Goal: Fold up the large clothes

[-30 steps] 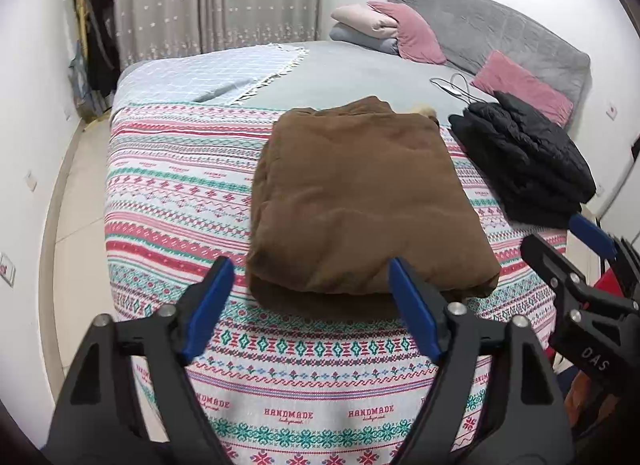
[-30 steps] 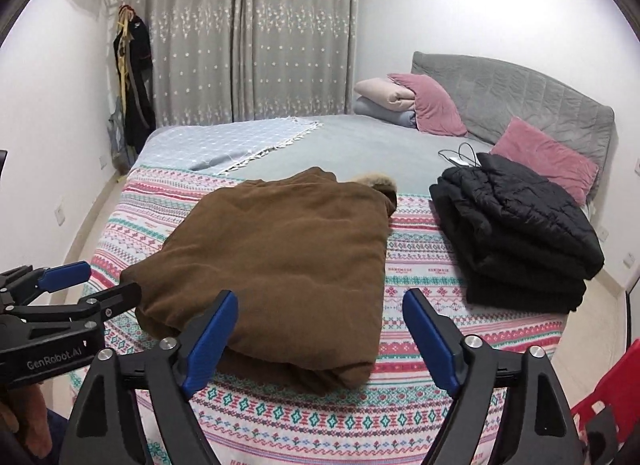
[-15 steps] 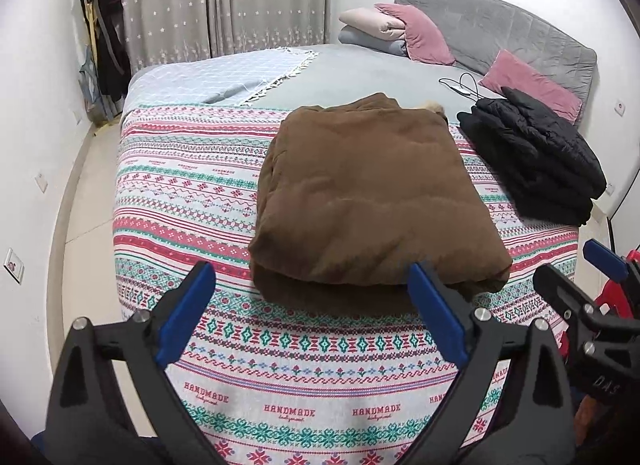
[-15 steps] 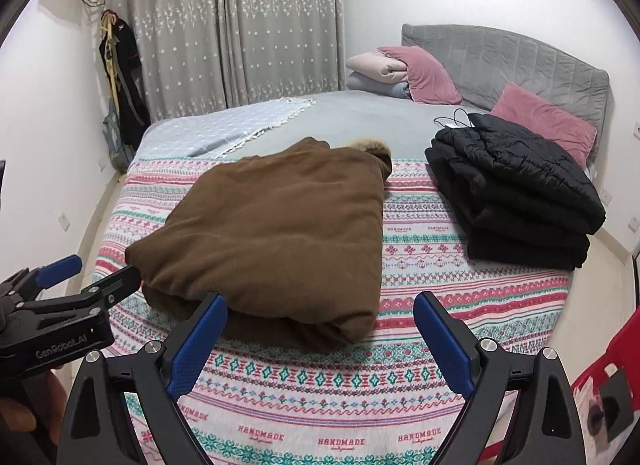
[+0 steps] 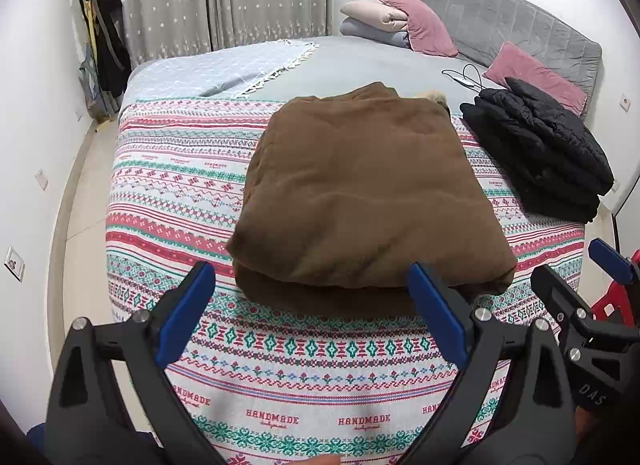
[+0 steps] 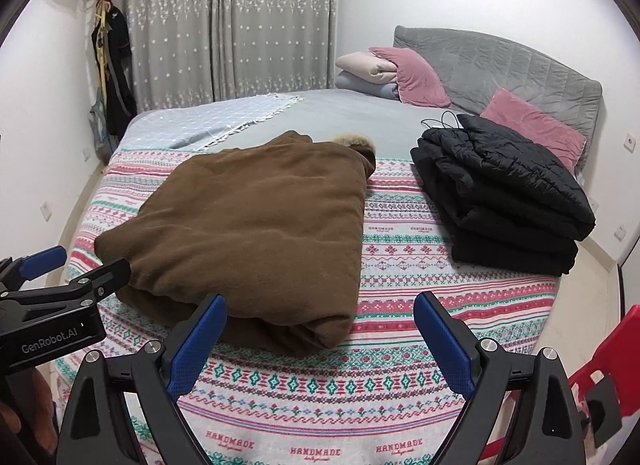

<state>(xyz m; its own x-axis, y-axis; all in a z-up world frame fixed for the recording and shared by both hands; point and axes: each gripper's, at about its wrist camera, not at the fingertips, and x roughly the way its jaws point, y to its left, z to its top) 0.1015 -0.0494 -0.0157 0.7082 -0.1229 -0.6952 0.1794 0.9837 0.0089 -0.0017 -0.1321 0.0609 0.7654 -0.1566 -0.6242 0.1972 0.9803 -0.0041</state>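
Seemingly the fold is finished. From the left wrist view, the thick brown fleece-like coat [image 5: 368,193] lies as a squared, doubled bundle in the middle of the striped red, teal and white patterned bedspread [image 5: 172,201], its folded edge towards the camera; that flat, central spot probably served as the working surface. The left gripper [image 5: 312,305], black with blue pads, hangs just short of the bundle's near edge, jaws spread wide and holding nothing, touching neither cloth nor spread. A folded black quilted puffer jacket [image 5: 536,153] sits near the brown coat, apart from it, looking like a piece set aside as done. At the right edge the right gripper [image 5: 576,273] shows side-on, with the letters "DAS" on its body. Along the spread's near border the woven word "HANDMADE" repeats, with a smaller line beneath too fine to read.

From the right wrist view, the brown coat [image 6: 248,233] sits left of centre, a tan fur trim [image 6: 352,141] peeking at its far end, presumably the hood tucked in. The right gripper [image 6: 320,333] is likewise released, empty, hovering over the bedspread [image 6: 420,257] just before the bundle's corner. The black jacket [image 6: 508,193] rests to the right, near the pink velvet cushion [image 6: 532,125] and grey padded headboard [image 6: 500,61]. The left gripper [image 6: 64,269] enters at the left, marked "GenRobot.AI". "HANDMADE" again runs along the border.
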